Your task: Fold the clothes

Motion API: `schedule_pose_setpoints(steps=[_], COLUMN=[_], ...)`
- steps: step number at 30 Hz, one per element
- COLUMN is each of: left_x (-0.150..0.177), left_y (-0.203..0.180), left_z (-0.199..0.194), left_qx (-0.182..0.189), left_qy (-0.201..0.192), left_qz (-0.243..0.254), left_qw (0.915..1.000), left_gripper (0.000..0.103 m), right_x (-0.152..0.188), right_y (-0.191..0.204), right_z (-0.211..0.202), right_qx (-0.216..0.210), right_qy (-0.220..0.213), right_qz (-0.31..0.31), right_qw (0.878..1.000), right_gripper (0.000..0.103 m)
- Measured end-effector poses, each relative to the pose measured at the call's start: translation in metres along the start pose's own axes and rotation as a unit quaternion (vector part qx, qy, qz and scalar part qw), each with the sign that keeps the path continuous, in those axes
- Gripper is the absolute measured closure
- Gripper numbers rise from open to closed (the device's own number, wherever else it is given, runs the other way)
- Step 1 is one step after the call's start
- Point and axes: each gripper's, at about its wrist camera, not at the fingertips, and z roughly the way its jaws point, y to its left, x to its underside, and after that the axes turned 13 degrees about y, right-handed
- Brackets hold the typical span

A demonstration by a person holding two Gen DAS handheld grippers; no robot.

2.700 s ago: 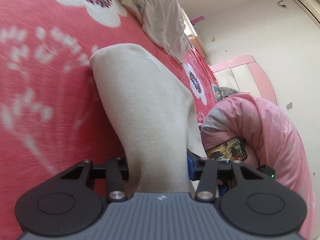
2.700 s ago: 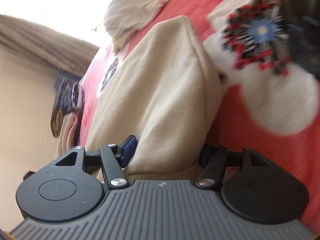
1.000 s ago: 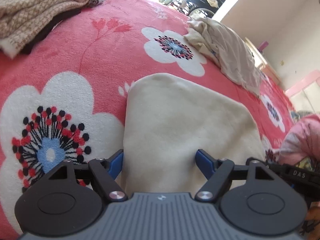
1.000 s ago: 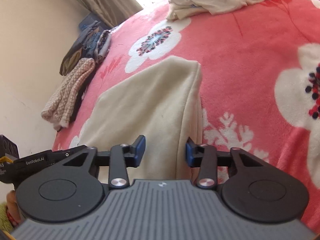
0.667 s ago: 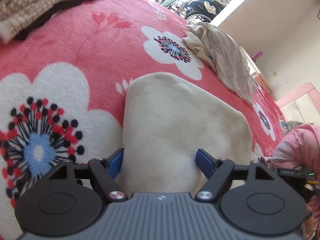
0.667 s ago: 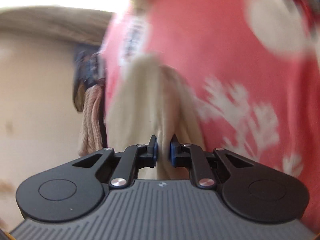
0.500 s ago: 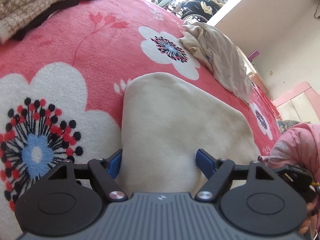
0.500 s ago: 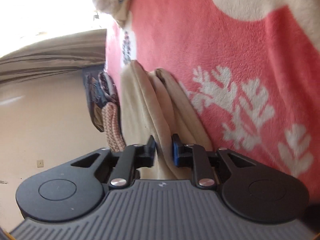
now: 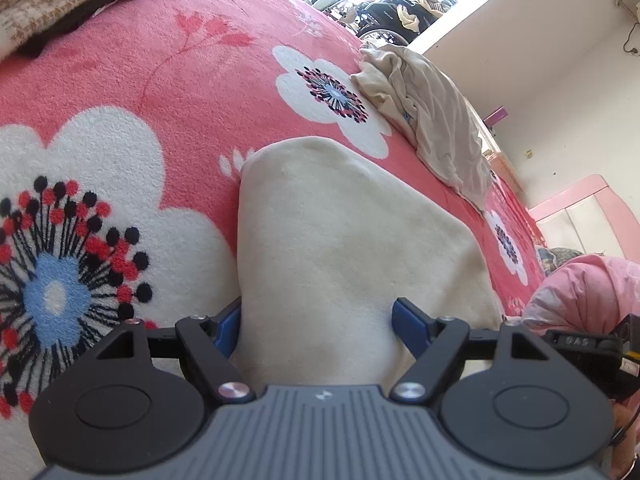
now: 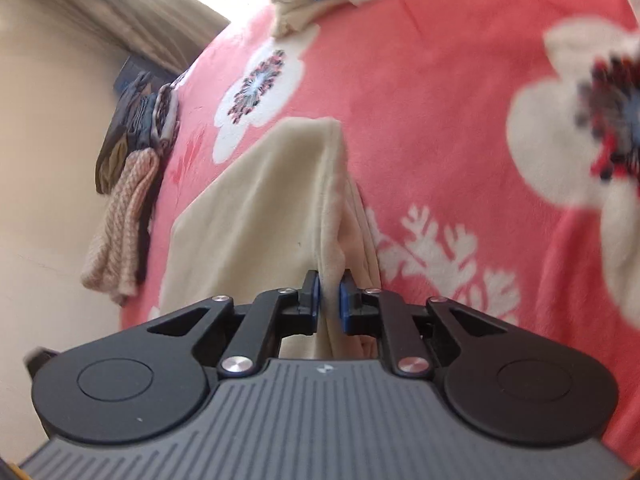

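Mid-fold: right fingers point(image 10: 329, 295) closing on cloth point(image 10: 256, 208) edge, left fingers point(image 9: 316, 322) apparently released astride it; next, carry over.

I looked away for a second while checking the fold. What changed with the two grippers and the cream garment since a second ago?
The right gripper, open around the cream garment a second ago, is closing on a pinched ridge at its edge. The left gripper stays wide open astride the garment's other end. The garment remains folded on the red floral blanket.
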Motion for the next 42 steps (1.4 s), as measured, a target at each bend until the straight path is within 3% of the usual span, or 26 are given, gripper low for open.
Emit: schedule_pose_setpoints(steps=[2, 5, 10, 13, 16, 18, 20, 22, 24, 26, 29, 34, 36, 39, 40, 42], left_x=[0.0, 0.002, 0.005, 0.006, 0.008, 0.01, 0.012, 0.013, 0.014, 0.014, 0.014, 0.013, 0.012, 0.012, 0.012, 0.011], left_y=[0.001, -0.001, -0.006, -0.008, -0.013, -0.017, -0.019, -0.021, -0.023, -0.022, -0.019, -0.013, -0.011, -0.008, -0.006, -0.003], left_z=[0.0, -0.002, -0.004, -0.002, 0.0, 0.001, 0.002, 0.003, 0.003, 0.005, 0.009, 0.011, 0.012, 0.012, 0.012, 0.013], left_qx=[0.004, 0.007, 0.01, 0.012, 0.004, -0.006, -0.015, -0.022, -0.025, -0.027, -0.03, -0.019, -0.015, -0.01, -0.006, 0.001], left_qy=[-0.001, -0.003, -0.004, 0.004, 0.014, 0.017, 0.019, 0.021, 0.022, 0.028, 0.041, 0.056, 0.06, 0.066, 0.068, 0.073], left_qz=[-0.003, 0.001, 0.016, 0.019, 0.03, 0.041, 0.049, 0.056, 0.061, 0.06, 0.055, 0.037, 0.034, 0.032, 0.031, 0.029], left_qw=[1.0, 1.0, 0.9998, 0.9997, 0.9994, 0.999, 0.9985, 0.998, 0.9976, 0.9975, 0.9972, 0.9976, 0.9975, 0.9972, 0.9972, 0.9969], left_gripper=[0.025, 0.025, 0.025, 0.025, 0.025, 0.025, 0.025, 0.025, 0.024, 0.024, 0.024, 0.024, 0.024, 0.024, 0.024, 0.024], right_x=[0.003, 0.006, 0.012, 0.003, 0.007, 0.011, 0.012, 0.014, 0.014, 0.009, -0.006, -0.055, -0.058, -0.056, -0.051, -0.043], right_y=[-0.01, -0.001, 0.041, 0.04, 0.033, 0.036, 0.045, 0.055, 0.066, 0.079, 0.098, 0.064, 0.054, 0.075, 0.088, 0.112], right_z=[-0.007, -0.005, -0.019, 0.004, 0.037, 0.041, 0.03, 0.012, -0.006, -0.012, 0.01, 0.086, 0.094, 0.081, 0.073, 0.057], right_qx=[-0.035, -0.008, 0.071, 0.142, 0.206, 0.226, 0.251, 0.269, 0.264, 0.228, 0.224, 0.221, 0.211, 0.24, 0.251, 0.217], right_qy=[-0.01, -0.022, -0.076, -0.057, -0.029, -0.03, -0.042, -0.07, -0.108, -0.121, -0.124, -0.073, -0.088, -0.086, -0.101, -0.121], right_qz=[0.028, 0.002, -0.109, -0.135, -0.182, -0.205, -0.219, -0.223, -0.222, -0.236, -0.276, -0.196, -0.178, -0.194, -0.213, -0.26], right_qw=[0.999, 1.0, 0.989, 0.979, 0.961, 0.952, 0.942, 0.935, 0.932, 0.937, 0.926, 0.953, 0.957, 0.947, 0.939, 0.933], right_gripper=[0.087, 0.096, 0.098, 0.098, 0.095, 0.091, 0.078, 0.078, 0.078, 0.08, 0.085, 0.092, 0.096, 0.094, 0.094, 0.094])
